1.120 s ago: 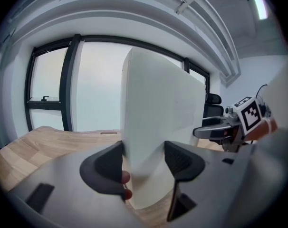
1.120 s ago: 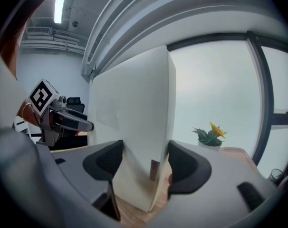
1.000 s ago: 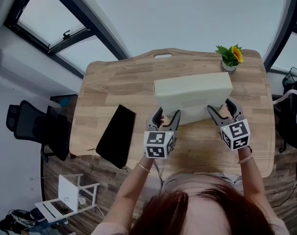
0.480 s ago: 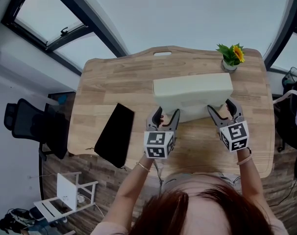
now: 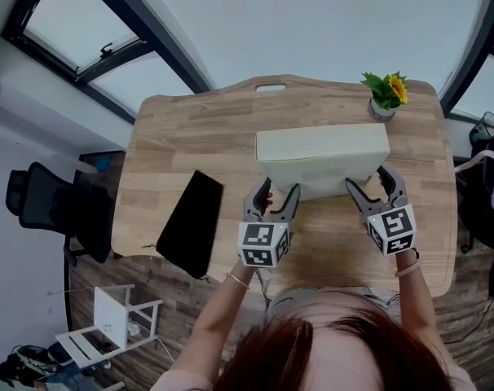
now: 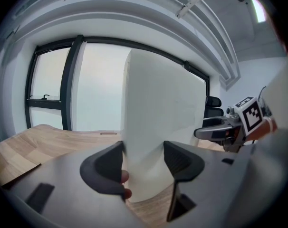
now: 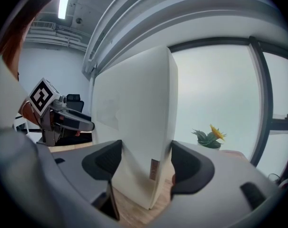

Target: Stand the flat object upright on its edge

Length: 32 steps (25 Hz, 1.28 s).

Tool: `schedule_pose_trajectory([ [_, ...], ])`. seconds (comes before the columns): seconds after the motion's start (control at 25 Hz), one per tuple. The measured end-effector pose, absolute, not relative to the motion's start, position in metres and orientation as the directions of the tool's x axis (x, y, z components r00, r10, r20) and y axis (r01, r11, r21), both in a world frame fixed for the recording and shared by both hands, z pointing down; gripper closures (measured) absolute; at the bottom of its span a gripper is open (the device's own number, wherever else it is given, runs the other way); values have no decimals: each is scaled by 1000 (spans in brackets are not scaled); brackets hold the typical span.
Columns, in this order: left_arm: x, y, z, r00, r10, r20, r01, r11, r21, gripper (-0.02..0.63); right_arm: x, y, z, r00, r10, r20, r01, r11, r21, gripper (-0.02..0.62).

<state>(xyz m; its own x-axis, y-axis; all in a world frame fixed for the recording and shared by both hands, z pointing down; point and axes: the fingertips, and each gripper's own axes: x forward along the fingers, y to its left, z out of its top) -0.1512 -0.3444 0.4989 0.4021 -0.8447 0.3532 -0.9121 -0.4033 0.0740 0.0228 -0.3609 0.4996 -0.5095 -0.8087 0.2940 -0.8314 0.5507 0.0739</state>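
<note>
1. the white slab [image 5: 322, 157] is seen upright on its long edge on the wooden tabletop [image 5: 198, 137], right of the middle, with its length set along the far edge.
2. the left gripper [image 5: 280, 187] is closed low on the slab's left end, and both pads are pressed on its broad faces.
3. the right gripper [image 5: 368, 177] is set on the slab's right end. its jaws, spread wide, have just been opening with the slab between them, and both pads are seen against its faces with no gap.
4. a potted yellow flower [image 5: 384, 94] is placed at the far right corner, just behind the slab.
5. a black flat panel [image 5: 191, 225] is laid at the near left edge, partly overhanging it, well apart from the slab.
</note>
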Motion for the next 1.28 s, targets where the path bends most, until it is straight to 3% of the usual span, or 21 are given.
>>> schedule_pose_trajectory([
  [1.28,-152,-322,475,380,-861,338,-924,-371,94,337,33,-349,478,-516,-819,249,-841,539,31,275],
])
